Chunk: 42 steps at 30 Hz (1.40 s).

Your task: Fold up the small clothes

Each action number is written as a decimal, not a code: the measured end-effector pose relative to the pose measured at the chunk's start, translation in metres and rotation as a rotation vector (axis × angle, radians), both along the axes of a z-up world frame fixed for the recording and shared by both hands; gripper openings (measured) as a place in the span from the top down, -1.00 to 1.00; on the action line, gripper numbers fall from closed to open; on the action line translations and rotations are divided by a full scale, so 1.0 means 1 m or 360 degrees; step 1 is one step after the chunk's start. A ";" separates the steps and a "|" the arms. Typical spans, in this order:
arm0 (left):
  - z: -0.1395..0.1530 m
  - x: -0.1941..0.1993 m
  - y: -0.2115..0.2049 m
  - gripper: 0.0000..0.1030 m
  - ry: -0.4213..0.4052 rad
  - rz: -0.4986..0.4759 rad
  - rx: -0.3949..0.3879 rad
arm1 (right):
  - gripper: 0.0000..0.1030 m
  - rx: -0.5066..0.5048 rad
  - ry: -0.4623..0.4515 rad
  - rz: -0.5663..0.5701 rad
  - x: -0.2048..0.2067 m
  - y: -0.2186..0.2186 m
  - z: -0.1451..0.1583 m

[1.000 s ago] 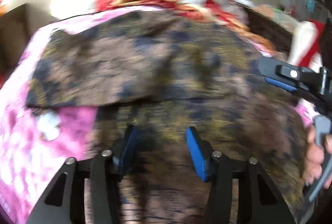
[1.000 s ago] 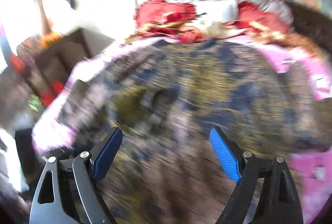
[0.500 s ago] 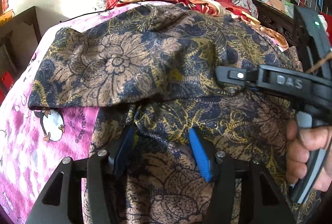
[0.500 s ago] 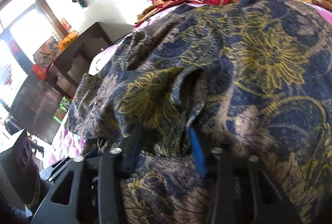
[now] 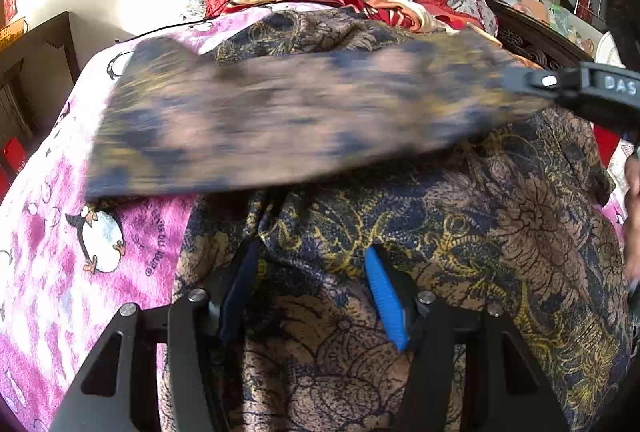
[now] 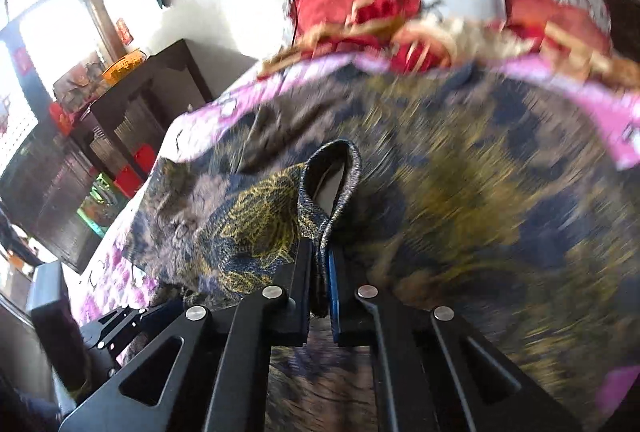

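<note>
Brown floral cloth (image 5: 460,232), spread on the pink bedsheet (image 5: 60,272), is pinched at a fold by the closed right gripper (image 6: 320,264), the left gripper (image 5: 312,288) half-open astride it; carrying the flap leftward seems next.

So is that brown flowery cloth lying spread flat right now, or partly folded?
Partly folded. A flap of the flowered cloth is lifted over the rest, blurred in the left view, and the right claw pinches a loop of its edge.
</note>
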State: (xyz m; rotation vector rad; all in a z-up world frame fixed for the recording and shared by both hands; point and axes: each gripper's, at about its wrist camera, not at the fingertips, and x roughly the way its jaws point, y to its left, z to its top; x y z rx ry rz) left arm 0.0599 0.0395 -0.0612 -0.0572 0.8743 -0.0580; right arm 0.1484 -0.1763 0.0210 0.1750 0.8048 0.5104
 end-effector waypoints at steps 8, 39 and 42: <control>0.000 0.000 -0.001 -0.15 0.0002 0.0000 0.0019 | 0.80 0.0013 0.0182 -0.0322 0.010 -0.118 -0.027; 0.051 -0.013 0.024 -0.54 -0.0162 0.0100 -0.0137 | 0.47 -0.0249 -0.0135 -0.0391 -0.032 -0.106 0.014; 0.075 0.016 0.025 -0.20 -0.0227 0.0125 -0.0123 | 0.45 -0.0283 -0.0181 -0.0344 -0.015 -0.083 0.010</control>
